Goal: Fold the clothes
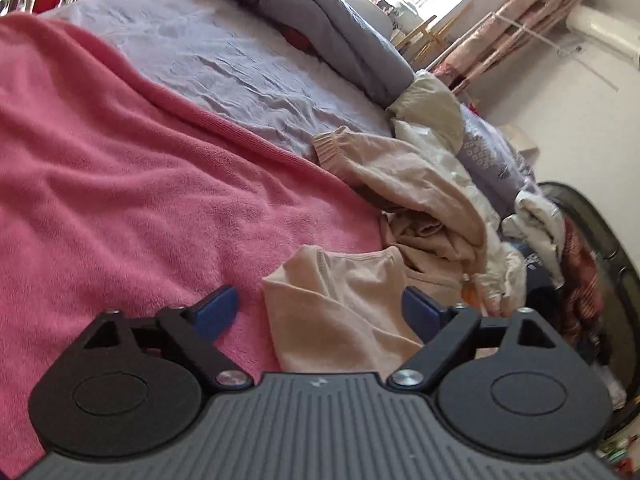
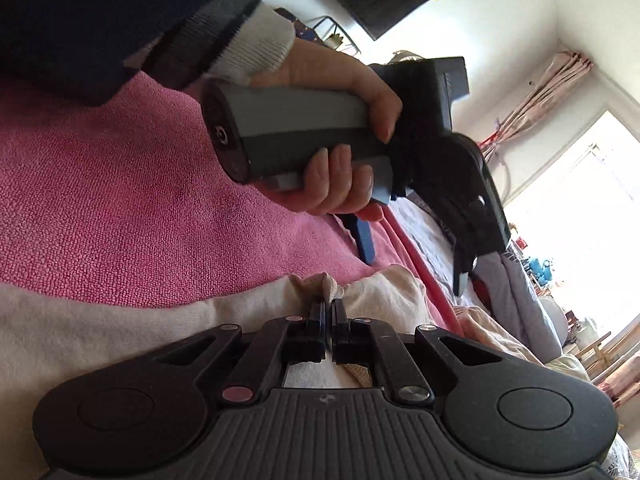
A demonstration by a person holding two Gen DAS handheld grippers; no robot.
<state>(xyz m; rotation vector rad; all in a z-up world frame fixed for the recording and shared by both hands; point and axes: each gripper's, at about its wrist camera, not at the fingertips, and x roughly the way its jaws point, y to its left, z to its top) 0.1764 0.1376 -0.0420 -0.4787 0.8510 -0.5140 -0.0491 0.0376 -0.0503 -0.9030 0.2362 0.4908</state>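
Two grippers work one pale peach knit garment (image 1: 344, 304) lying on the pink fleece blanket (image 1: 120, 184): the right gripper (image 2: 328, 307) pinches its near edge as anchor, while the left gripper (image 1: 320, 304), fingers wide, straddles a fold to seize it.

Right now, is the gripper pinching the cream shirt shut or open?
Shut. The right gripper has both black fingers pressed together, with a bunched fold of the cream shirt squeezed between them, on the pink blanket.

Home bedroom: bed (image 1: 224, 64) wore a pink blanket (image 1: 120, 184), grey duvet (image 1: 320, 20) heaped behind it, curtains (image 1: 532, 20) beyond.
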